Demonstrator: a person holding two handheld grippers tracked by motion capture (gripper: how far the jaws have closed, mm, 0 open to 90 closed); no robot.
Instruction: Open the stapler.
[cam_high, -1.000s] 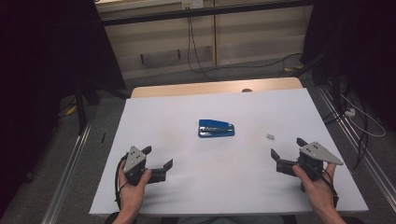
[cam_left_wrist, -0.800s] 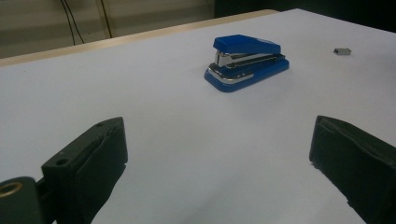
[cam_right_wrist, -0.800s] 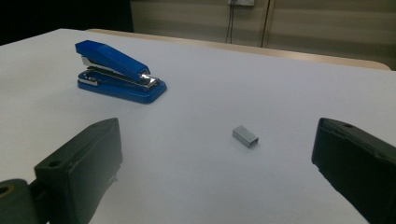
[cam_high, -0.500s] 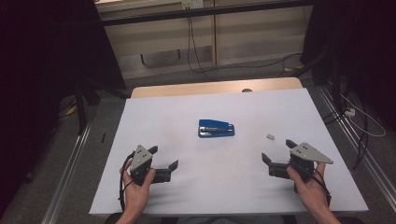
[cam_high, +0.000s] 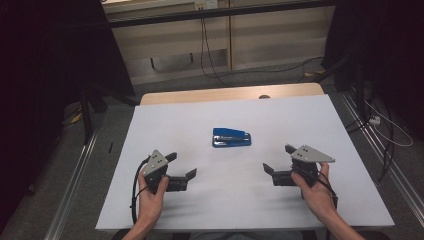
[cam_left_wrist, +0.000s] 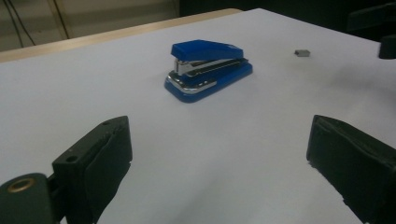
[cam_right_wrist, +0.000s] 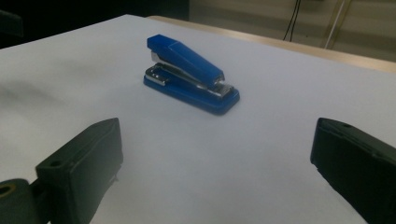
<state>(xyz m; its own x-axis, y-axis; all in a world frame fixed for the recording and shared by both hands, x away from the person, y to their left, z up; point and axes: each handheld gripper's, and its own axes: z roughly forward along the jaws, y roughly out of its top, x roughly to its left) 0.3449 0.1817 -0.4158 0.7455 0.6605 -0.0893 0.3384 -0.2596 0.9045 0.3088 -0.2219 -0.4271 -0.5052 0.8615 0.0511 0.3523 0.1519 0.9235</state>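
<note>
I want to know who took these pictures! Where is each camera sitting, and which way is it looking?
High view: sits above the person's side, looking forward and down on the table; shows both hands, the left claw and right claw.
Left gripper view: rides on the left claw, looking along its open jaws at the blue stapler.
Right gripper view: rides on the right claw, facing the stapler's other side.
Shared: all three see the stapler, untouched.
</note>
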